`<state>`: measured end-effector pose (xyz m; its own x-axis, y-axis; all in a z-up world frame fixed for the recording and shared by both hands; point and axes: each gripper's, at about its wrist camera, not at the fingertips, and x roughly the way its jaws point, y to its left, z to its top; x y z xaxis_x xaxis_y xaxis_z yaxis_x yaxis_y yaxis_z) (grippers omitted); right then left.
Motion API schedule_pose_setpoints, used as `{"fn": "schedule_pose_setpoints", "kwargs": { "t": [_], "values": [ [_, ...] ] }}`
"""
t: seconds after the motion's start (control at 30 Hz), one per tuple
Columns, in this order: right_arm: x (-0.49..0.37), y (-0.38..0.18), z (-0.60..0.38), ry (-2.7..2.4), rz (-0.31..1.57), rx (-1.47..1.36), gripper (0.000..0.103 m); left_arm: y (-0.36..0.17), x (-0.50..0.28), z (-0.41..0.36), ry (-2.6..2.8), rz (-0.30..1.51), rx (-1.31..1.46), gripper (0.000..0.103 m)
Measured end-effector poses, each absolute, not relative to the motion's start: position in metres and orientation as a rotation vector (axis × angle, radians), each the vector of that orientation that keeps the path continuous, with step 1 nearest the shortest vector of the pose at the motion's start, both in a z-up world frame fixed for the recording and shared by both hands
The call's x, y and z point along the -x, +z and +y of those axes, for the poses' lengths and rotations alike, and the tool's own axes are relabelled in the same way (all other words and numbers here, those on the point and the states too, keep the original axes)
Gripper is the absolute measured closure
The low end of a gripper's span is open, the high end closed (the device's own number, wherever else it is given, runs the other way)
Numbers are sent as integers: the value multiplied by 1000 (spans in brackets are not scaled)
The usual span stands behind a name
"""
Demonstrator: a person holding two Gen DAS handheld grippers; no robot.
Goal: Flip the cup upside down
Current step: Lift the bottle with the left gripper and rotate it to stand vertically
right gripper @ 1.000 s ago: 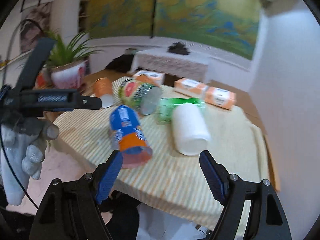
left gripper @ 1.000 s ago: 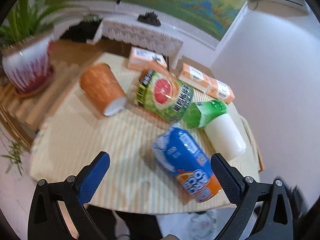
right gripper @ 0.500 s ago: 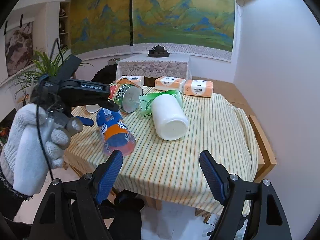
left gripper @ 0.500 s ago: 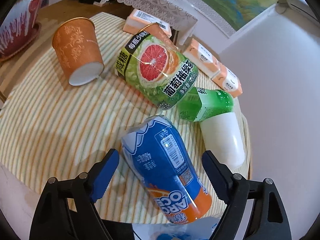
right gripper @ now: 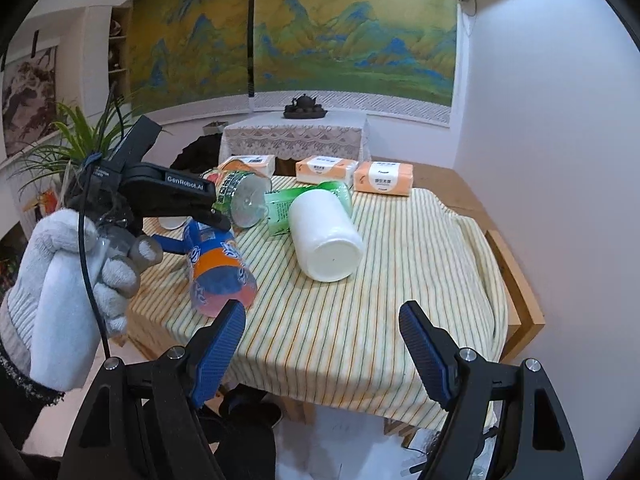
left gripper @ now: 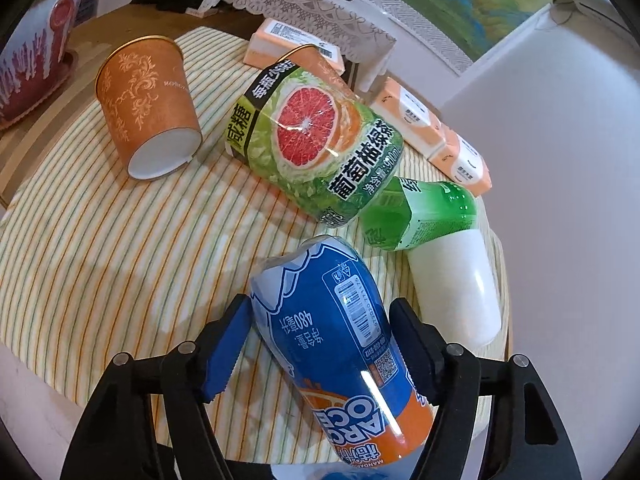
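Several cups lie on their sides on the striped tablecloth (left gripper: pixel 100 264). Nearest me, a blue and orange cup (left gripper: pixel 336 364) rests near the table's front edge, and my left gripper (left gripper: pixel 320 332) is shut on its middle, one blue pad against each side. The right wrist view shows this cup (right gripper: pixel 220 276) tilted, its orange end toward the camera, with a gloved hand (right gripper: pixel 68 280) holding the left gripper (right gripper: pixel 200 236). My right gripper (right gripper: pixel 320 344) hangs open in front of the table edge, holding nothing.
An orange paper cup (left gripper: pixel 148 108), a grapefruit-print cup (left gripper: pixel 316 140), a green cup (left gripper: pixel 424 216) and a white cup (left gripper: pixel 456 284) lie behind the blue one. Tissue packs (right gripper: pixel 384 178) line the far edge. A potted plant (left gripper: pixel 36 64) stands left; a white wall (right gripper: pixel 540 140) is right.
My left gripper has come forward and down over the blue and orange cup, and its fingers have narrowed onto the cup's sides. The right gripper has drawn back from the table and stays open.
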<state>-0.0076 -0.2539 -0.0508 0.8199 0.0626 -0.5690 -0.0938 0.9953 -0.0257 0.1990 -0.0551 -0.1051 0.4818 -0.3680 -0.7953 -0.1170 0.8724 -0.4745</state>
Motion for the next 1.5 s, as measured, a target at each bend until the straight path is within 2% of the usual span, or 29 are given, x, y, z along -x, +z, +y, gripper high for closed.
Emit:
{"fn": "schedule_pose_setpoints", "kwargs": {
  "t": [0.37,0.67,1.0,1.5],
  "values": [
    [4,-53,-256,67,594,23,27,-59,-170,-65,-171,864,303,30],
    [1,-58,-261,59,599,-9,27,-39,-154,-87,-112,651,21,29],
    [3,-61,-265,45,608,-30,27,-61,-138,-133,-64,407,-204,29],
    [4,-57,-282,2,592,-90,27,-93,-98,-164,-66,257,-340,30]
  ]
}}
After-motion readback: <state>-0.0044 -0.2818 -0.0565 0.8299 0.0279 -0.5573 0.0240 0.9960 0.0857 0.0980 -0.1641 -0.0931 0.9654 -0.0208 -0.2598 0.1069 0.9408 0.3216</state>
